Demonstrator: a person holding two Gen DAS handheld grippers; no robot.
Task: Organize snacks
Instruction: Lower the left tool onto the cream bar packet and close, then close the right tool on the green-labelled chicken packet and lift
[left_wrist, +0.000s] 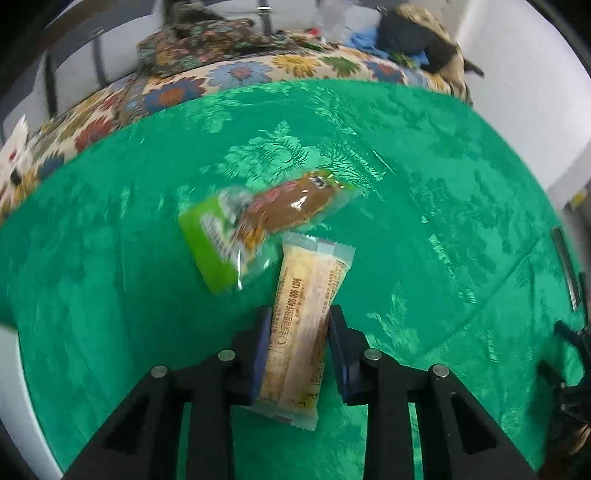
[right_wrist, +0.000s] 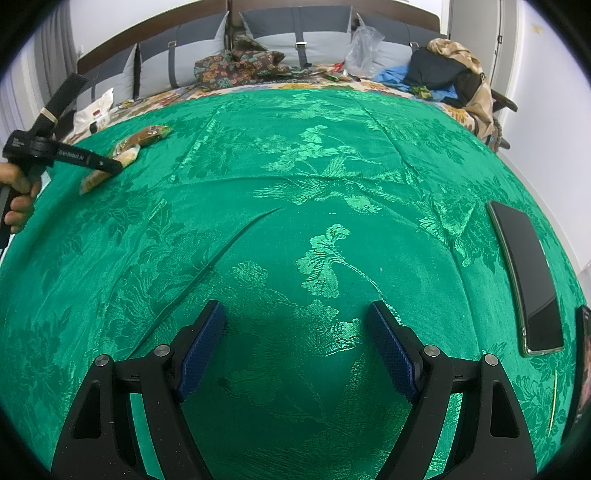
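My left gripper (left_wrist: 298, 314) is shut on a cream-coloured snack bar (left_wrist: 304, 317) and holds it lengthwise between the blue pads, just above the green cloth (left_wrist: 424, 184). Just beyond its far end lies a clear-wrapped brown pastry with a green end (left_wrist: 266, 225). In the right wrist view the left gripper (right_wrist: 110, 165) shows at the far left with the bar (right_wrist: 96, 180) and the pastry (right_wrist: 142, 138). My right gripper (right_wrist: 295, 314) is open and empty over the cloth, far from the snacks.
A black phone (right_wrist: 528, 277) lies on the cloth at the right, a second dark device (right_wrist: 583, 365) at the right edge. Behind the cloth are a floral bedspread (right_wrist: 177, 96), pillows, piled clothes (right_wrist: 443, 74) and a plastic bag (right_wrist: 364, 48).
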